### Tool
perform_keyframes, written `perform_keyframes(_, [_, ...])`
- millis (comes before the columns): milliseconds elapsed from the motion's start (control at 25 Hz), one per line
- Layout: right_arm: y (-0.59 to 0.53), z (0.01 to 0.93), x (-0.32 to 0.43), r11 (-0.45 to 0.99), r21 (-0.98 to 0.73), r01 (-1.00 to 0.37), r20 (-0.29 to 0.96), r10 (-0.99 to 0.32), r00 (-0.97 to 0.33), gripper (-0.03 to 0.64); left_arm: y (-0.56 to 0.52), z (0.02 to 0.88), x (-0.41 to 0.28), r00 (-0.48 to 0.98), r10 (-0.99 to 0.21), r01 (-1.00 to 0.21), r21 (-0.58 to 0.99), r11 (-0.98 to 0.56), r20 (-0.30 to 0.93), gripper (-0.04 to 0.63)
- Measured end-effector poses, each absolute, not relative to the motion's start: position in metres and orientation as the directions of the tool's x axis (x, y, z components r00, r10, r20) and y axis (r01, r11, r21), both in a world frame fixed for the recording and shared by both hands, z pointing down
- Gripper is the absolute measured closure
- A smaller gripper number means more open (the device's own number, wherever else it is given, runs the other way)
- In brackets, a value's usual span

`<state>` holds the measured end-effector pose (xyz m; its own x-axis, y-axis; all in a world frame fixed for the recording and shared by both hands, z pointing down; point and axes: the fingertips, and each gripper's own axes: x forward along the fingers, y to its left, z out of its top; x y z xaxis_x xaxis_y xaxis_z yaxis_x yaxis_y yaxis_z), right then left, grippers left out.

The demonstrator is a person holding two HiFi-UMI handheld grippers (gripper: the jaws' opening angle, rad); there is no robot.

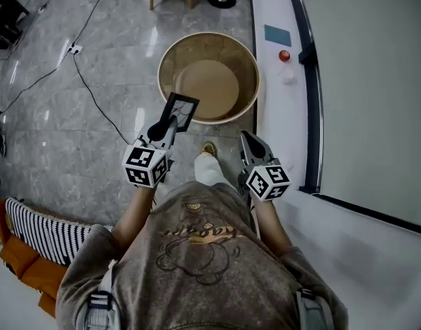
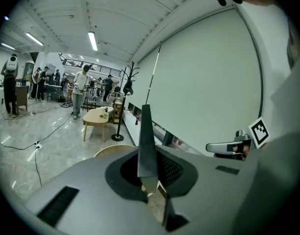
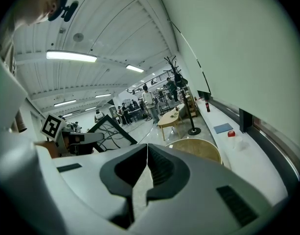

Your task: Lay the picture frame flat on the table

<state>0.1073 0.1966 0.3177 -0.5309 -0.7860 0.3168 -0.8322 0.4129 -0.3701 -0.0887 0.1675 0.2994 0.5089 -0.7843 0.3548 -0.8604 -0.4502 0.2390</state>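
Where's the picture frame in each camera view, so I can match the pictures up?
Head view: picture frame sits left of centre, tilted, over the near rim of the round wooden table.
Left gripper view: picture frame is dead centre, edge-on, clamped between the jaws.
Right gripper view: picture frame is at left of centre, its face showing.
Shared landmark: the round wooden table.

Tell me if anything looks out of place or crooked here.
The picture frame rests on no surface: the left gripper clamps it by one edge, and it hangs tilted in the air beside the round table. Nothing looks spilled or broken.
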Motion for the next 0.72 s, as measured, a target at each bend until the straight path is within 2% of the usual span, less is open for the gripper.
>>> perform_keyframes(720, [0.052, 0.314, 0.139, 0.500, -0.364, -0.786, 0.323, -0.724, -0.610, 0.597, 0.046, 0.287, -0.069, 0.431, -0.829, -0.900, 0.237, -0.366, 0.356, 0.560])
